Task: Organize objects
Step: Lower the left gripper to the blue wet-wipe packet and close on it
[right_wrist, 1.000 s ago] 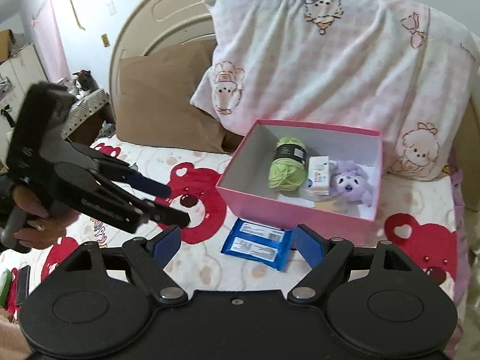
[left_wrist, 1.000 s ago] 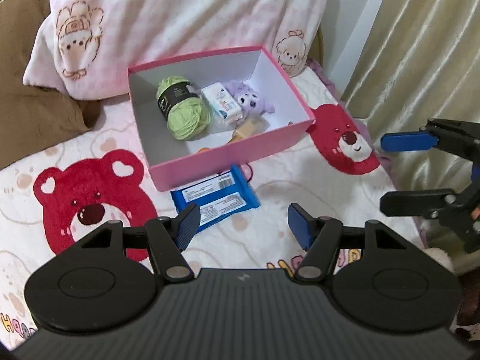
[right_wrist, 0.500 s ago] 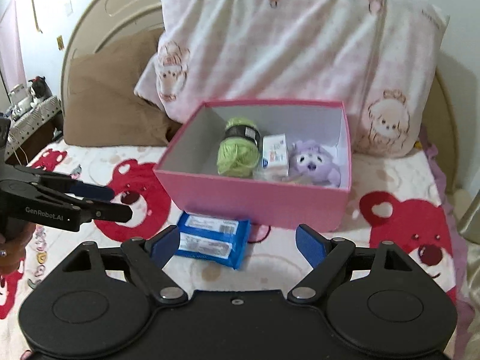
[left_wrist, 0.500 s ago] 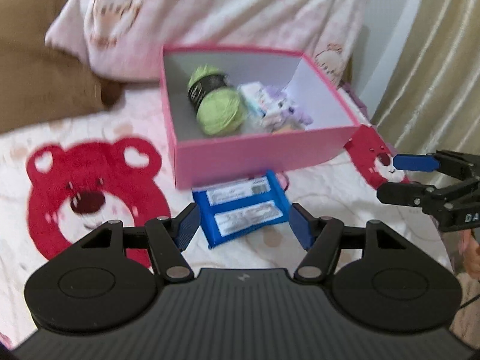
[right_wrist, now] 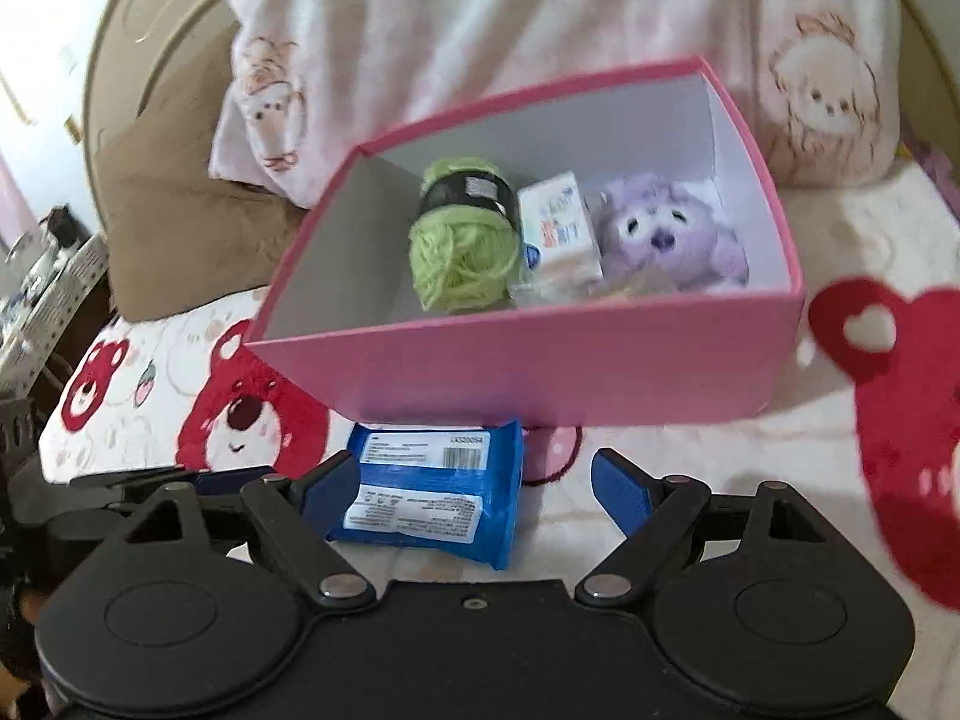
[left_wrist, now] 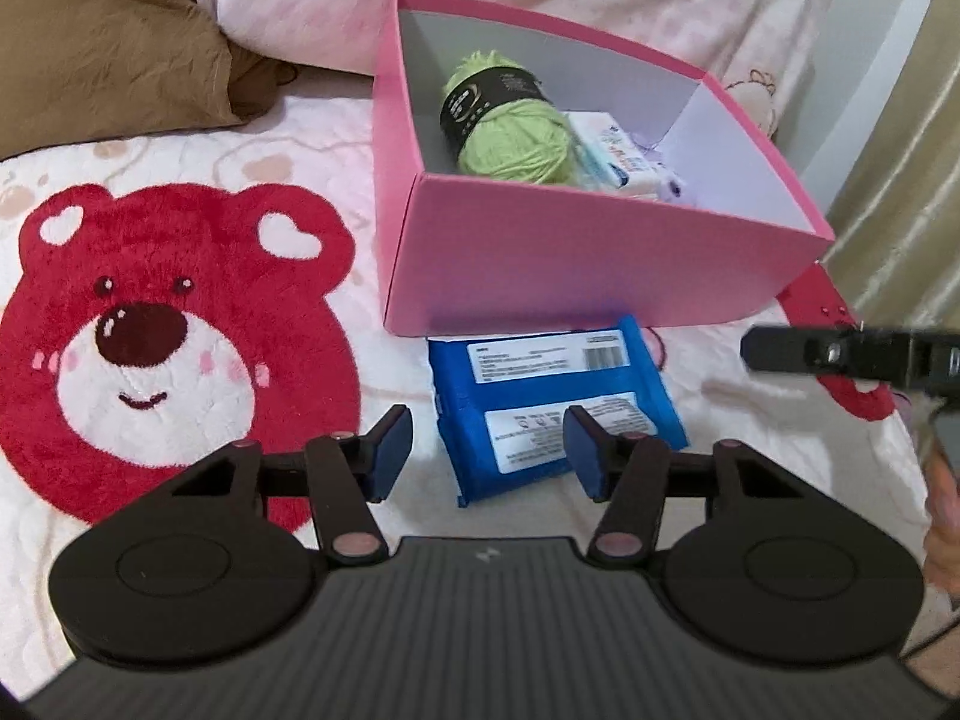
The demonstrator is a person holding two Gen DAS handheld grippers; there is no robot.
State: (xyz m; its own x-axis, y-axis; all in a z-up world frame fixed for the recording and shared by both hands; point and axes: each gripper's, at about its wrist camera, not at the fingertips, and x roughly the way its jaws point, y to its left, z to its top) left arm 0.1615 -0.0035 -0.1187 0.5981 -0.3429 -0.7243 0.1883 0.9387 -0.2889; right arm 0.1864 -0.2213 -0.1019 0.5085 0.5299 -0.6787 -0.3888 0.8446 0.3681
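Blue plastic wipes pack (left_wrist: pixel 555 405) w/ white labels is the last loose item: lies flat on the bear-print fleece blanket (left_wrist: pixel 180 324), just in front of the pink cardboard box (left_wrist: pixel 600 252), touching or nearly touching its front wall.

Change vs a sec ago: both tongs have come down and in toward the pack. It now fills the lower-middle of both wrist views; before it sat well ahead of the tips.

Left gripper (left_wrist: pixel 487 450): jaws closing, blue pads either side of the pack's near end, not pressing yet, nothing held. Right gripper (right_wrist: pixel 474 483): jaws wide apart, empty, pack's near edge btwn its tips, closer to the left pad.

Inside the box: green yarn ball (right_wrist: pixel 462 252) w/ black band, small white carton (right_wrist: pixel 561 237), purple plush toy (right_wrist: pixel 666 234).

Meaning, as a guess: approach is about done, grasp of the pack is the step in hand, prob by the left. After that, lift over the front wall and drop in on the bare floor left of the yarn.
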